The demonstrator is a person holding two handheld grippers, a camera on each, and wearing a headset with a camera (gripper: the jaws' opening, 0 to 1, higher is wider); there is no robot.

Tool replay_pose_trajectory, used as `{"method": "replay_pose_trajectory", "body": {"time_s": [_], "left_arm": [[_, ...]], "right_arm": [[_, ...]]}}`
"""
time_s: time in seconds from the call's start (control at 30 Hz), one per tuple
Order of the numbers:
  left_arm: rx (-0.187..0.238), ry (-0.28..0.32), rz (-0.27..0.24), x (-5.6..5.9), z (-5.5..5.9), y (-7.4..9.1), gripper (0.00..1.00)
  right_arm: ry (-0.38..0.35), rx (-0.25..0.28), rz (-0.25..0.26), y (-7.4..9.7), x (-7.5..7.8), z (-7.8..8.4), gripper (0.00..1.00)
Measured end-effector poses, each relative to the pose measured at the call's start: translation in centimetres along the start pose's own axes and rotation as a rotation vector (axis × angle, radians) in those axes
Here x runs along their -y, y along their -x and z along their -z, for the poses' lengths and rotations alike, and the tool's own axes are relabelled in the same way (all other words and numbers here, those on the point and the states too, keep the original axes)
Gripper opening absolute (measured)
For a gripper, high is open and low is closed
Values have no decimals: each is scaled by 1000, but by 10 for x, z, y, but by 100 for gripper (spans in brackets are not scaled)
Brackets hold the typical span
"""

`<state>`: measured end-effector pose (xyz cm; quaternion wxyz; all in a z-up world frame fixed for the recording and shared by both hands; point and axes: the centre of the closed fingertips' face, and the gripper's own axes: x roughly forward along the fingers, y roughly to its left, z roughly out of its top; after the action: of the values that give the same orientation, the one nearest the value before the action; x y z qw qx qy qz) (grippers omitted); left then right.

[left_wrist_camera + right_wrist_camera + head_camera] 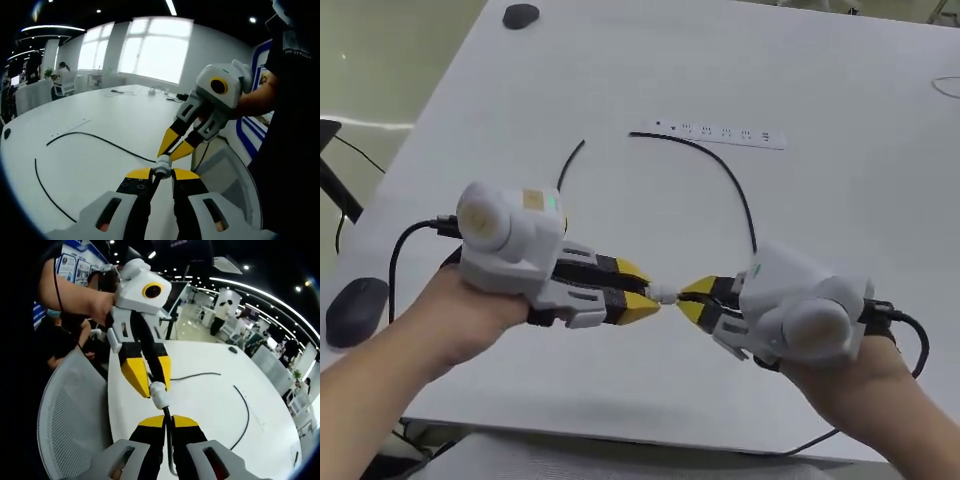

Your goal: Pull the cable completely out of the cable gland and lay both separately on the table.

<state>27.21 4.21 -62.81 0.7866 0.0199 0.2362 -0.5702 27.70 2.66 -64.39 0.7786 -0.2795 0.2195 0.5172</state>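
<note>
Left gripper (pixel 162 175), white body with black jaws and yellow tips, held in the person's left hand (pixel 460 320): jaws drawn nearly together, pinching the small white plastic cable gland (pixel 162 164) at their tips. Right gripper (pixel 167 421), same make, held in the right hand (pixel 840 385): jaws pressed close on the thin black cable (pixel 167 432) just behind the gland, the cable running down between them in the right gripper view. The two grippers meet tip to tip, nearly touching, with the gland between them and raised above the white table (pixel 840 150) near its front edge. The cable is still seated in the gland. In the head view the cable leaves the right gripper, rises away from the person in a long arc lying on the table, and ends just beside a flat white power strip (pixel 720 133). A second short stretch of black cable (pixel 570 165) lies left of that arc and passes behind the left gripper; whether it joins the first cannot be told. A dark oval computer mouse (pixel 520 15) sits at the far end of the table; another dark mouse (pixel 355 308) sits at the left edge. A white mesh-backed chair (pixel 65 435) stands at the near side of the table.
</note>
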Motion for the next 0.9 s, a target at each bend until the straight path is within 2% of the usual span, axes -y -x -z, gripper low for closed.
{"method": "replay_pose_trajectory", "body": {"time_s": [0.17, 0.27, 0.47, 0.57, 0.63, 0.73, 0.9], "left_arm": [[10, -2, -11, -2, -2, 1, 15], [13, -1, -19, -2, -3, 2, 15], [17, 10, -24, -2, -3, 4, 15], [23, 19, -25, -2, -3, 4, 15], [26, 20, -29, -3, -3, 4, 15], [39, 28, -29, -2, -5, 4, 15], [48, 38, -26, -1, -5, 3, 15]], "right_arm": [[-37, 1, 11, 1, 4, 4, 0], [-86, 6, 22, 2, 8, 9, 0], [-173, -6, 52, 2, 16, 26, 0], [-278, -1, 76, 2, 21, 37, 0], [-308, 1, 85, 3, 23, 41, 0], [-408, 2, 106, 3, 27, 53, 0], [-512, -4, 129, 4, 29, 68, 0]]}}
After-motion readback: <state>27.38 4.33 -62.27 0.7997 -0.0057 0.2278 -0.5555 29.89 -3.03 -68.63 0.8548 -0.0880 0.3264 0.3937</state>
